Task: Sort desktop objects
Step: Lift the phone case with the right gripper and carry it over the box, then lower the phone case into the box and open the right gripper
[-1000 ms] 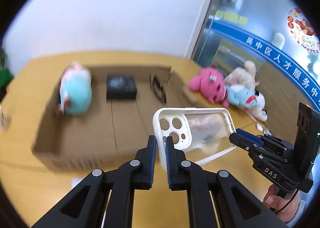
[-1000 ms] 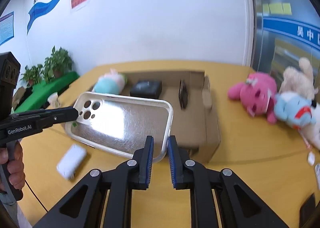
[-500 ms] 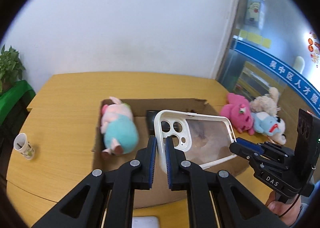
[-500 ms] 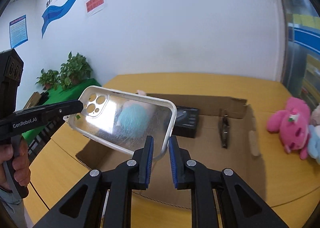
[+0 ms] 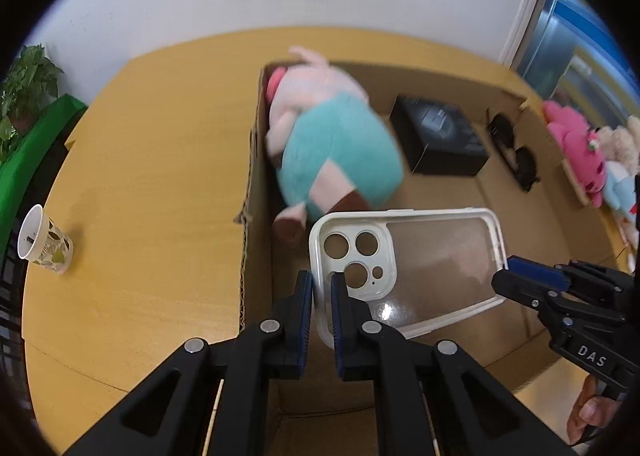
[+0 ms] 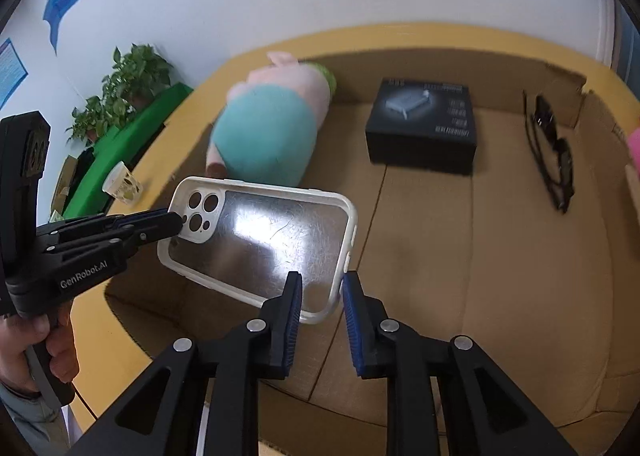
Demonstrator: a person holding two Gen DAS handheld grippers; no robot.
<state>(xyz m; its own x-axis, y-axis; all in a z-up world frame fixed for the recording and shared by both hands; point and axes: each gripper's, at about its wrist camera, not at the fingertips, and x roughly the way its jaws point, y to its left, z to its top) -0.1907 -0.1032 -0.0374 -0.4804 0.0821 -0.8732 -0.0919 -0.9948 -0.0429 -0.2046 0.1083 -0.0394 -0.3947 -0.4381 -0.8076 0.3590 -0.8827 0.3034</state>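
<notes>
A clear phone case with a white rim (image 5: pixel 424 268) hangs over the open cardboard box (image 5: pixel 256 192). My left gripper (image 5: pixel 322 288) is shut on its camera-hole end. The case also shows in the right wrist view (image 6: pixel 264 240). My right gripper (image 6: pixel 322 288) stands around the case's other corner with its jaws parted, the pads off the rim. In the left wrist view the right gripper (image 5: pixel 508 276) shows at the case's right edge. The left gripper (image 6: pixel 176 220) shows at the left in the right wrist view.
Inside the box lie a pink and teal plush pig (image 6: pixel 264 124), a black product box (image 6: pixel 424 124) and black glasses (image 6: pixel 552 152). A paper cup (image 5: pixel 44 244) stands on the yellow table (image 5: pixel 152 160) to the left. Plush toys (image 5: pixel 576 144) lie right of the box.
Both grippers have carried the case forward and down over the box. My right gripper's jaws have opened from the case's rim; the left still holds it.
</notes>
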